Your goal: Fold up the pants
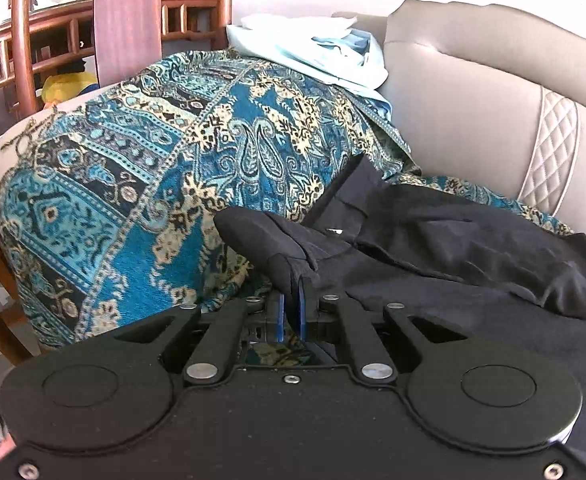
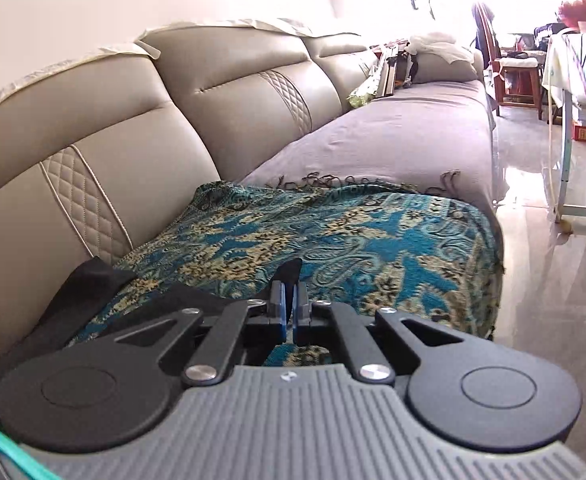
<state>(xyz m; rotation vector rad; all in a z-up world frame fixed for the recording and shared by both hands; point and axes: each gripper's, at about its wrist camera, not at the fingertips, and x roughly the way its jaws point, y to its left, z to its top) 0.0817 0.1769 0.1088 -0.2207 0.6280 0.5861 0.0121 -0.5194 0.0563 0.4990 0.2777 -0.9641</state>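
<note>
A beige leather sofa [image 2: 221, 96] carries a teal paisley woven throw [image 1: 141, 184]; pale blue folded cloths [image 1: 325, 56] rest on its arm. A reddish wooden shelf [image 1: 73, 28] stands behind.

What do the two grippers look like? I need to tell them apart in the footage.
Both share matte black linkage bars with silver pivot bolts, round black discs at each side, and blue-padded fingers. The left gripper has a smooth, speckled black base plate. The right gripper has a grey ribbed base plate, with a teal cable at its lower left corner.

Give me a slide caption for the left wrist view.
Left gripper shut on black pants, lifting a fold over the blue patterned throw.
</note>
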